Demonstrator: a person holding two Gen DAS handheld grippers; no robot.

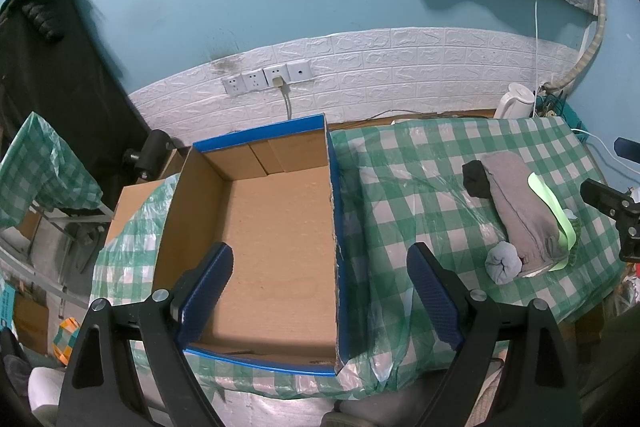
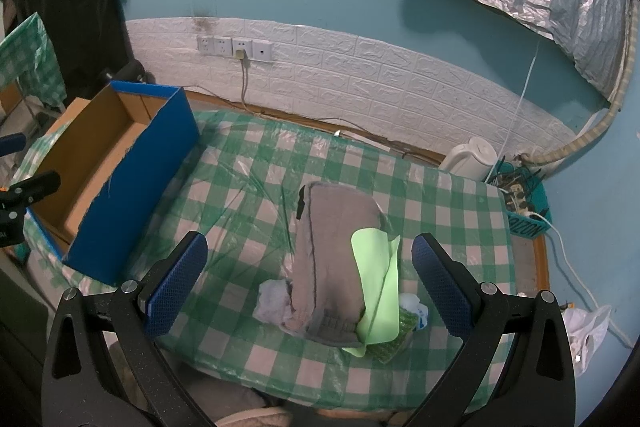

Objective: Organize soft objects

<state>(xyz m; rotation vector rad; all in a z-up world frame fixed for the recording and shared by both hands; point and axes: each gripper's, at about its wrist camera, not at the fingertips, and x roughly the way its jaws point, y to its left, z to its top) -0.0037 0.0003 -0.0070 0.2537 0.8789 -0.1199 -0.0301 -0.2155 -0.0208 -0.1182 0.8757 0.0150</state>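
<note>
A: Where do we have the soft things?

B: In one heap on the green-checked tablecloth [image 2: 256, 163], toward the right side of the table. The largest is a folded grey cloth [image 2: 334, 259], lying lengthwise. A lime-green cloth [image 2: 378, 291] is draped along its right edge, and a small pale grey bundle [image 2: 274, 301] sits against its near left corner. From the left wrist view we also see a black fabric piece [image 1: 476, 181] tucked at the far left end of the grey cloth [image 1: 520, 207], and something knitted in darker green [image 2: 394, 337] peeks out under the lime-green cloth.

A: And our grippers?

B: Our right gripper [image 2: 310, 281] hovers over the heap, fingers spread wide to either side of it, gripping nothing. We cannot tell whether it touches the fabric. Our left gripper [image 1: 320, 295] hangs above the cardboard box [image 1: 276, 227], jaws wide apart as well and empty; its left finger shows over the box floor, its right finger over the tablecloth beyond the box's right wall.

A: What about the box itself?

B: It is open-topped, brown inside, blue outside, standing on the left part of the table, apart from the heap. We see nothing in it.

A: Further out?

B: A white kettle [image 2: 470, 157] stands at the far right corner of the table, and a teal basket [image 2: 528, 221] of cables sits just beside it. Wall sockets [image 2: 236, 47] are set in the white brick-pattern panel behind, with one plug in.
</note>
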